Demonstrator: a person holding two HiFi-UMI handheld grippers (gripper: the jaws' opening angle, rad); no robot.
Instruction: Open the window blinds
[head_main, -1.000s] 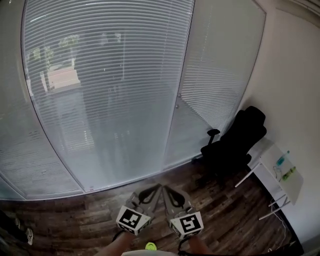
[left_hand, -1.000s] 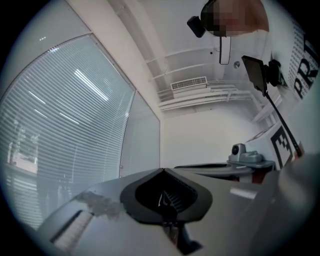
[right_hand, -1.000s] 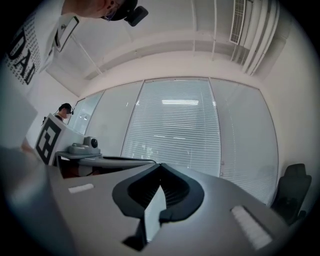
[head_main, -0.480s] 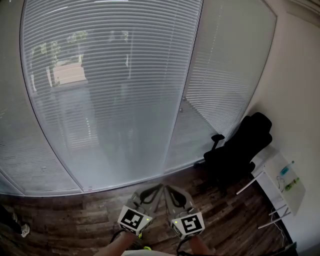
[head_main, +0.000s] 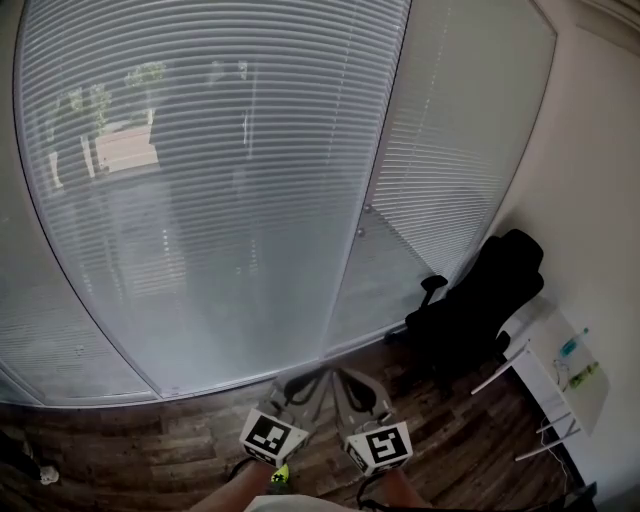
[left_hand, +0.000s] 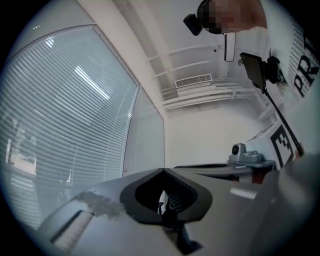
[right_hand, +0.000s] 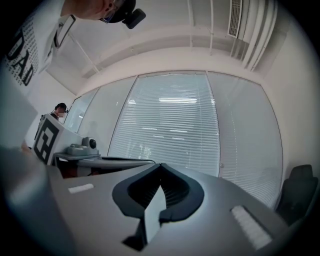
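I hold both grippers low in front of me, side by side, their noses angled in toward each other and nearly meeting. The left gripper (head_main: 310, 381) has its jaws closed tip to tip with nothing between them. The right gripper (head_main: 341, 379) is closed and empty too. The left marker cube (head_main: 272, 437) and right marker cube (head_main: 378, 447) face up at me. My left forearm (head_main: 234, 493) and right forearm (head_main: 398, 493) just show below.

black office chair (head_main: 480, 300) at right edge of wood floor (head_main: 180, 440), by white wall (head_main: 600, 200). white table (head_main: 545, 335) just beside chair; blue bottle (head_main: 568, 346), green item (head_main: 582, 375) along its wall-side edge.
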